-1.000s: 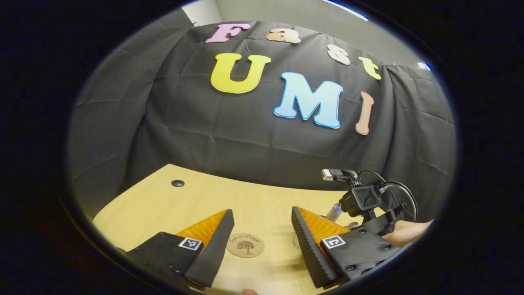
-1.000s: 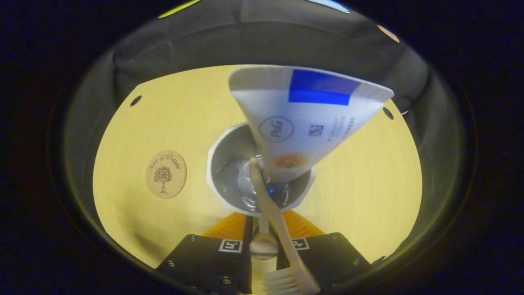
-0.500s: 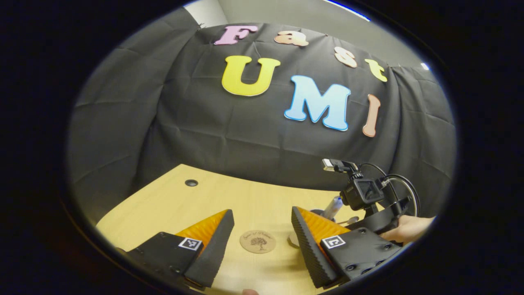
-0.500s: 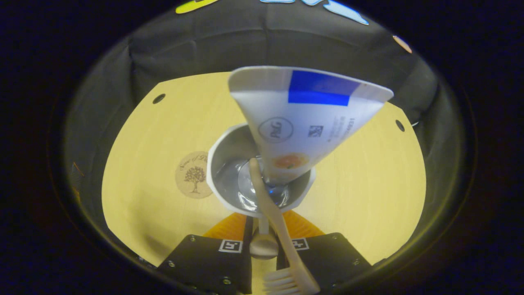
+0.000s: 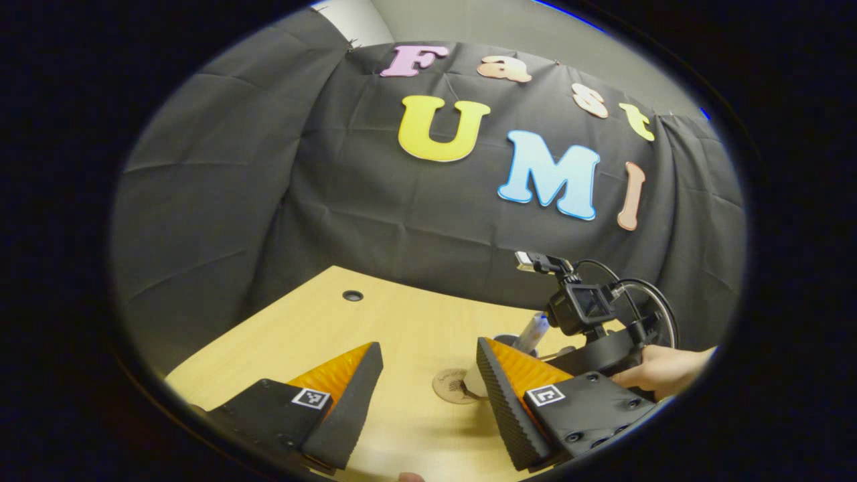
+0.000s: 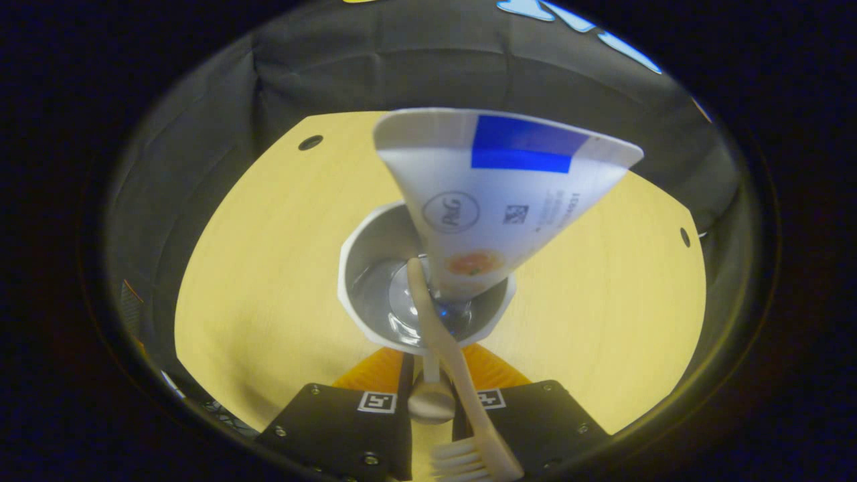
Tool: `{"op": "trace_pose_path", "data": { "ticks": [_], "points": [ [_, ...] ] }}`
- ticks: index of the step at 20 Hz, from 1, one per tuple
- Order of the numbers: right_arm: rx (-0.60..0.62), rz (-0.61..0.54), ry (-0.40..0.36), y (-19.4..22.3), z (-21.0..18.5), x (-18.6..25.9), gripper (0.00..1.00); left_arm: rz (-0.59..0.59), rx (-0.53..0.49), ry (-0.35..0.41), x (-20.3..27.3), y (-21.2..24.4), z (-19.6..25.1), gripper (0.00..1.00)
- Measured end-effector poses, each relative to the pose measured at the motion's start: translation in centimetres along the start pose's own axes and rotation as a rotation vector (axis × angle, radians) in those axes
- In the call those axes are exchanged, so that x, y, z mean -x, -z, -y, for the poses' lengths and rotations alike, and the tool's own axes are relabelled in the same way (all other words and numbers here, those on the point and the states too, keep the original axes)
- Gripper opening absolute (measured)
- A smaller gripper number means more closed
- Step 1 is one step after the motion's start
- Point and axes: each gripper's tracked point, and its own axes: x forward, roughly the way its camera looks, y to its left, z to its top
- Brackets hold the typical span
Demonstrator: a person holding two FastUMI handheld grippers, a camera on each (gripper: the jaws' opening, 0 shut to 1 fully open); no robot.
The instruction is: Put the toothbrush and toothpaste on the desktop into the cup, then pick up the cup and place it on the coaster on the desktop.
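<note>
Cup (image 5: 507, 341) above coaster (image 5: 452, 386), hand-held gripper (image 5: 428, 395) open-jawed

Light wood worktop (image 5: 315, 335), black cloth wall behind.
Round cork coaster (image 5: 452, 386) lies flat on the worktop; a dark cable hole (image 5: 352, 295) sits well away from the coaster, toward the worktop's far edge.

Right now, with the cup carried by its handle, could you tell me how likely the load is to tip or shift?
Probably top-heavy: the toothpaste stands tall, its wide end well above the cup rim. The toothbrush leans loosely over the rim, so it may slide if tilted. The right gripper seems to pinch only the thin handle, so the cup might swing.
</note>
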Motion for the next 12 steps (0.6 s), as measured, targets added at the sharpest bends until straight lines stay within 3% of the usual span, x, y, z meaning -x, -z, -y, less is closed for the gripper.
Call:
{"op": "trace_pose_path", "data": {
  "ticks": [12],
  "points": [
    [0.038,-0.033,-0.013,0.4,0.0,0.4,0.2,0.0,0.009,-0.046,0.6,-0.4,-3.2,0.91]
  ]
}}
